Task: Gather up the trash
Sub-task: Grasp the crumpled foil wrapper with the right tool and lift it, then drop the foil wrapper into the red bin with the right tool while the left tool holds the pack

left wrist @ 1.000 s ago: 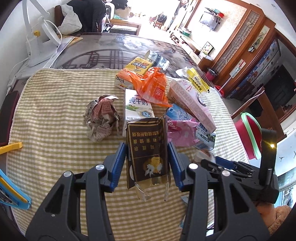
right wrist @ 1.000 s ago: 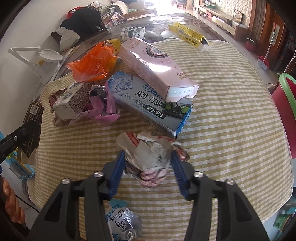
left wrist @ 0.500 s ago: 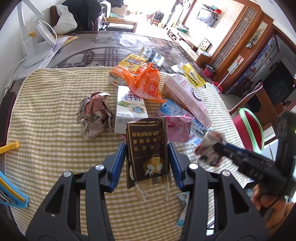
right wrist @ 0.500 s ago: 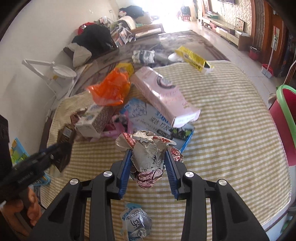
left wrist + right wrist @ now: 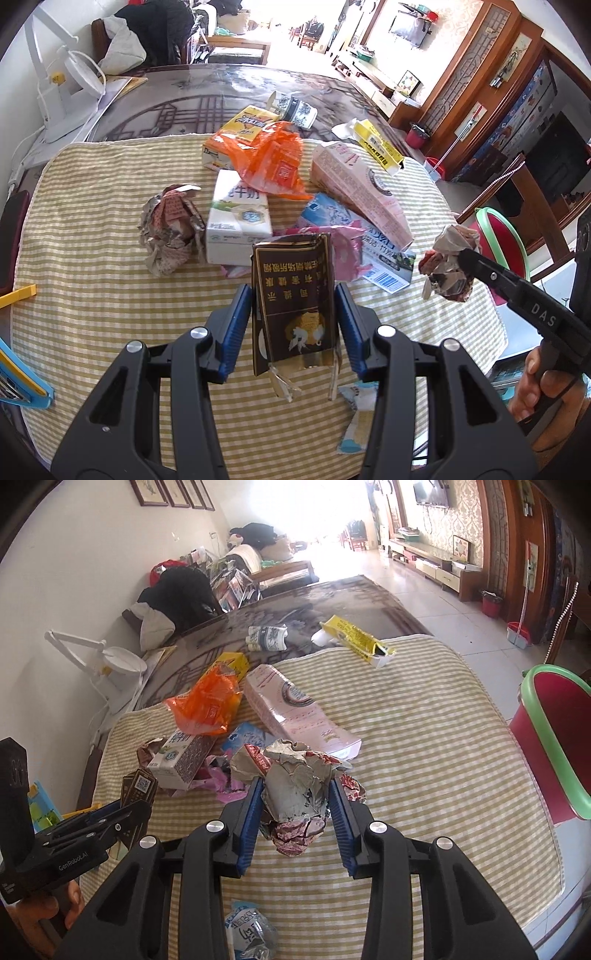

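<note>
My left gripper (image 5: pixel 293 295) is shut on a dark brown cigarette pack (image 5: pixel 293 295), held above the checked tablecloth (image 5: pixel 92 288). My right gripper (image 5: pixel 295 797) is shut on a crumpled paper wad (image 5: pixel 295 786), lifted off the cloth; that wad also shows in the left wrist view (image 5: pixel 448 264). The left gripper with its pack shows in the right wrist view (image 5: pixel 138 794). A red bin with a green rim (image 5: pixel 554 734) stands beside the table on the right. More trash lies on the cloth: another crumpled wad (image 5: pixel 170 230), a milk carton (image 5: pixel 238 221), an orange bag (image 5: pixel 271 162), a pink box (image 5: pixel 360 190).
A blue toothpaste box (image 5: pixel 384 258), a pink bag (image 5: pixel 345 251), a yellow carton (image 5: pixel 378 147), a yellow box (image 5: pixel 240 125) and a paper cup (image 5: pixel 295 109) lie further back. A crushed wrapper (image 5: pixel 247 930) lies at the near edge. A white desk lamp (image 5: pixel 62 96) stands at the left.
My right gripper closed on the paper wad and lifted it off the cloth, up and toward the bin side. My left gripper held the cigarette pack and rose slightly.
</note>
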